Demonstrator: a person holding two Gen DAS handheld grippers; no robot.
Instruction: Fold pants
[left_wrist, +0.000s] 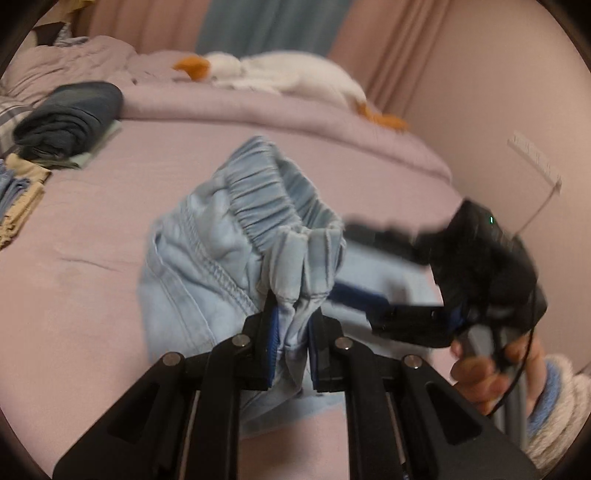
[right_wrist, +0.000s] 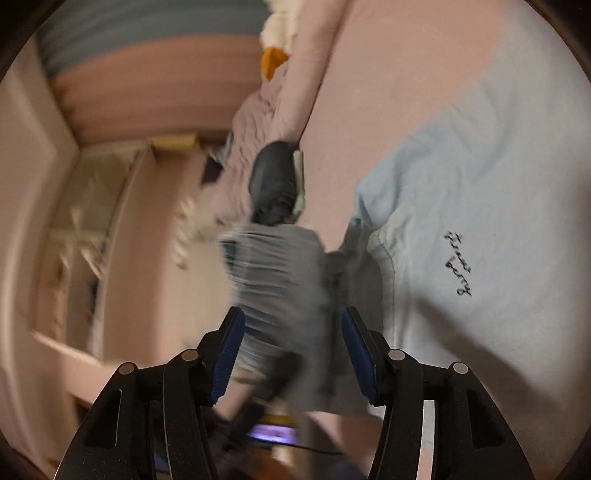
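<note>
Light blue pants (left_wrist: 199, 266) lie bunched on the pink bed (left_wrist: 81, 302). My left gripper (left_wrist: 291, 332) is shut on the gathered elastic waistband (left_wrist: 266, 199), lifting it off the sheet. In the left wrist view my right gripper (left_wrist: 354, 266) comes in from the right, open, level with the waistband's end. The right wrist view is blurred: my right gripper (right_wrist: 291, 321) stands open with the waistband (right_wrist: 273, 266) between its fingers, not clamped. The pants (right_wrist: 480, 206), with black script lettering, spread away to the right.
A folded dark garment (left_wrist: 70, 118) lies at the bed's far left, with beige and blue clothes (left_wrist: 18, 199) beside it. A white goose plush (left_wrist: 280, 74) rests on the duvet by the curtains. A hand (left_wrist: 480, 369) holds the right gripper. Shelving (right_wrist: 85, 229) stands beyond the bed.
</note>
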